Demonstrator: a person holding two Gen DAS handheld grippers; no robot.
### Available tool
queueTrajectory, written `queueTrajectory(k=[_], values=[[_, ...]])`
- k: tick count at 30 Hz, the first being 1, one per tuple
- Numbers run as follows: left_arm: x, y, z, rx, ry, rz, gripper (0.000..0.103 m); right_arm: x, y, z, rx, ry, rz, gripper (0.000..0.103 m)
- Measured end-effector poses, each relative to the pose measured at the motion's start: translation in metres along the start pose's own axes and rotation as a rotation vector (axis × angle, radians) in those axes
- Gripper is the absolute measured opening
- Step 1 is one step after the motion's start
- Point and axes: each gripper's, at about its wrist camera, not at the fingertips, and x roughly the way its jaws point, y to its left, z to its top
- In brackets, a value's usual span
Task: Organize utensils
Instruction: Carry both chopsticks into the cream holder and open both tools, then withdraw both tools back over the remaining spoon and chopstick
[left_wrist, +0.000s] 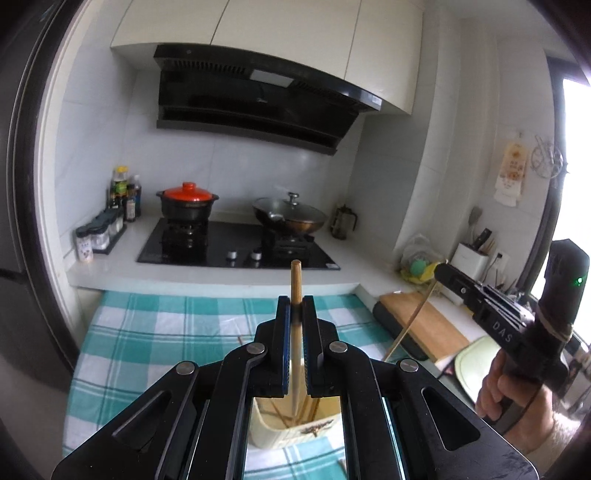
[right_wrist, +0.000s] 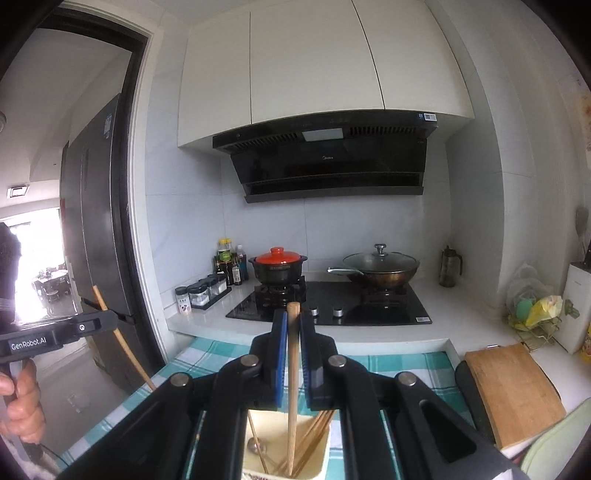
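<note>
— wooden chopstick pinched upright in the left tongs?
— yes, its lower end is over the cream holder on the checked cloth.
— and the right tongs?
— pinching another chopstick, tip down inside the holder, beside a spoon.

We read "GenRobot.AI" in white on the side of the left gripper, seen from the right wrist camera. From the left wrist camera, the letters "DAS" run along the black body of the right gripper. The range hood carries a small brand mark on its dark glass — too small to make out — and the bottle labels stay unreadable.
</note>
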Motion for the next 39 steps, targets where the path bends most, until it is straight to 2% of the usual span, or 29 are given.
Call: queueTrajectory(k=[3,8,10,16,18,19,20,22,24,29,32,34,39], values=[[0.041,-0.004,-0.002,0.004,0.055,0.008,0.004,0.035,-0.004,-0.014,0.003,0.051,0.015,0.007],[0.116,-0.007,-0.027,0.013,0.214,0.018,0.004,0.093,-0.018,-0.058,0.035,0.250,0.032,0.007],[0.141,-0.008,-0.039,0.017,0.268,0.023,0.004,0.108,-0.026,-0.074,0.061,0.301,0.025,0.007],[0.187,-0.005,-0.065,0.015,0.371,0.043,0.005,0.145,-0.047,-0.100,0.166,0.442,0.021,0.010],[0.190,-0.001,-0.069,-0.010,0.388,0.050,0.016,0.146,-0.053,-0.102,0.180,0.452,-0.012,0.022],[0.189,0.001,-0.070,-0.021,0.393,0.057,0.036,0.145,-0.054,-0.101,0.186,0.439,-0.021,0.041],[0.183,0.004,-0.072,-0.029,0.390,0.070,0.056,0.137,-0.055,-0.100,0.192,0.417,-0.025,0.054],[0.165,0.008,-0.079,-0.021,0.377,0.094,0.069,0.124,-0.054,-0.100,0.178,0.396,-0.031,0.055],[0.146,0.013,-0.093,0.023,0.407,0.090,0.071,0.110,-0.051,-0.103,0.129,0.406,-0.031,0.055],[0.080,0.020,-0.135,0.200,0.546,0.119,0.071,0.051,-0.041,-0.121,0.018,0.474,-0.015,0.055],[0.029,0.020,-0.152,0.276,0.550,0.151,0.078,0.009,-0.035,-0.137,-0.017,0.509,0.017,0.055],[-0.003,0.020,-0.163,0.267,0.529,0.159,0.084,-0.018,-0.031,-0.150,-0.023,0.533,0.031,0.055],[-0.056,0.017,-0.196,0.145,0.515,0.098,0.084,-0.076,-0.024,-0.183,0.033,0.594,0.035,0.055]])
